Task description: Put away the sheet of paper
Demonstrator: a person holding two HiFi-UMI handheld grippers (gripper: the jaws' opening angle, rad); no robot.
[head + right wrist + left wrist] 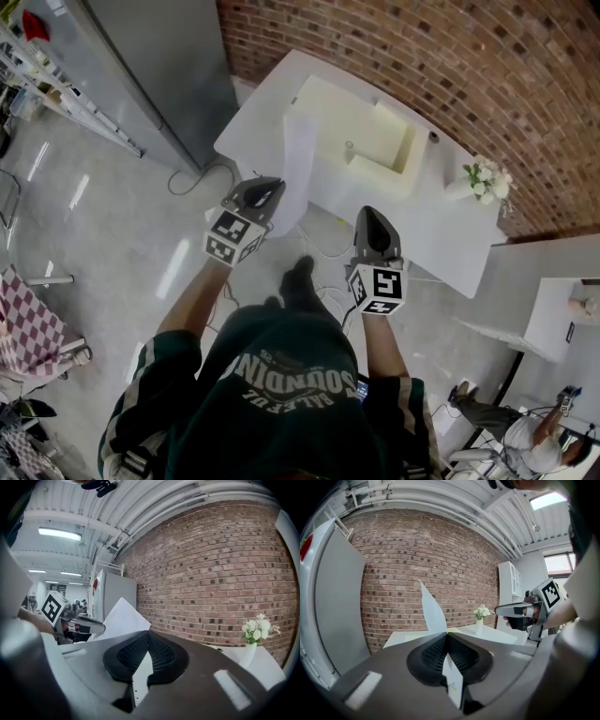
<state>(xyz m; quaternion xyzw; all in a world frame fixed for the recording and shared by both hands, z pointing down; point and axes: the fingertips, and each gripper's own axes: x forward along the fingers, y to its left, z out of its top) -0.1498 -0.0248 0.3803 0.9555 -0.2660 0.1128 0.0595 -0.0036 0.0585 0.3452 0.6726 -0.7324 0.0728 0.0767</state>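
Note:
A white sheet of paper (300, 159) stands on edge in the air at the near edge of the white table (450, 234). My left gripper (272, 187) is shut on it. In the left gripper view the sheet (433, 613) rises as a tall point beyond the closed jaws of that gripper (447, 634). My right gripper (370, 214) hovers to the right of the sheet, apart from it. Its jaws (149, 633) are closed tip to tip, with a pale strip behind the pads that I cannot identify. From there I see the sheet (123, 618) beside the left gripper (101, 627).
A cream open tray (361, 127) lies on the table against the brick wall. A vase of white flowers (483, 180) stands at the table's right end. A grey cabinet (159, 66) stands to the left, cables (328, 244) lie on the floor, and a person (534, 436) sits at the lower right.

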